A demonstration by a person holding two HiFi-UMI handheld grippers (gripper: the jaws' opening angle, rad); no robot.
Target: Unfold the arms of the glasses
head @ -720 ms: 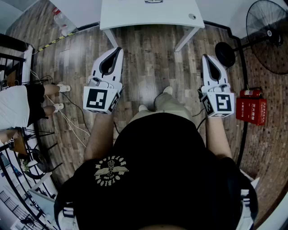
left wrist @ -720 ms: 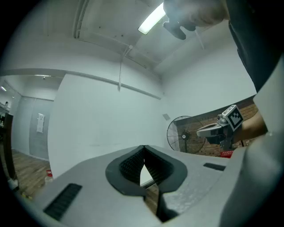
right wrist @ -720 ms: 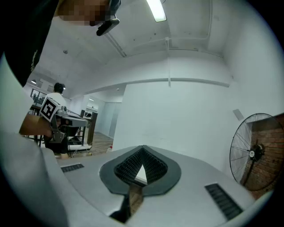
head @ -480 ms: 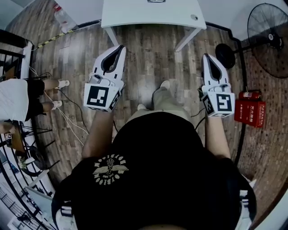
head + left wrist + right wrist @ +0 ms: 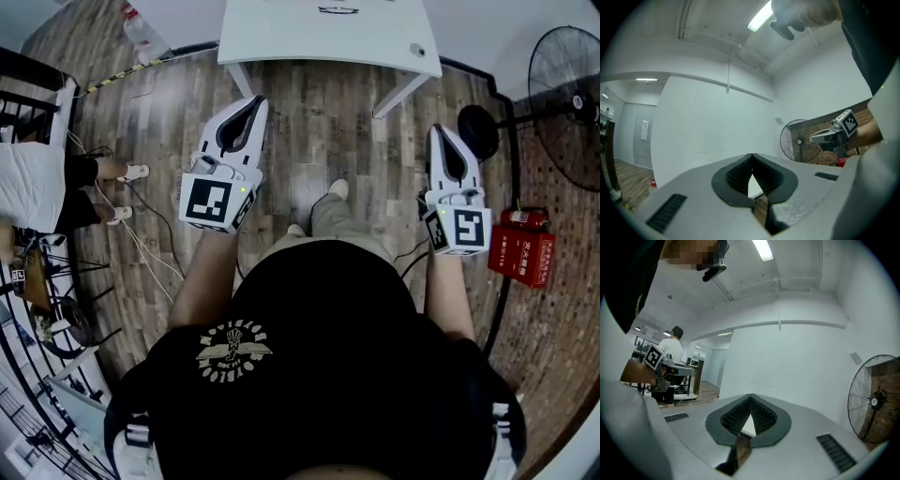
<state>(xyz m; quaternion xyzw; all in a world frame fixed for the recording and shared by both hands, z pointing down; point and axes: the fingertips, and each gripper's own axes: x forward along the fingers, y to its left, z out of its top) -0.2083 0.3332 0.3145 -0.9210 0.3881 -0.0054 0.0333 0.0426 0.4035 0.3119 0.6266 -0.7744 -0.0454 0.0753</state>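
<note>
A small dark thing [image 5: 337, 9], which may be the glasses, lies on the white table [image 5: 281, 37] at the top edge of the head view; it is too small to make out. My left gripper [image 5: 254, 99] is held level over the wooden floor, short of the table, shut with nothing in it. My right gripper [image 5: 439, 129] is level too, also shut and empty. In the left gripper view the left gripper [image 5: 751, 154] has its tips meeting, and the table edge shows through the gap behind them. The right gripper view shows the right gripper [image 5: 750, 395] with tips together.
A standing fan [image 5: 567, 89] and a red fire-extinguisher box [image 5: 522, 248] are at the right. A seated person [image 5: 37, 183], a dark desk and floor cables [image 5: 141, 248] are at the left. A bottle [image 5: 141, 33] lies near the table's left corner.
The table has come a little closer and lower in the head view, and the seated person has slid left. Both grippers stay shut, held out in front as before.
</note>
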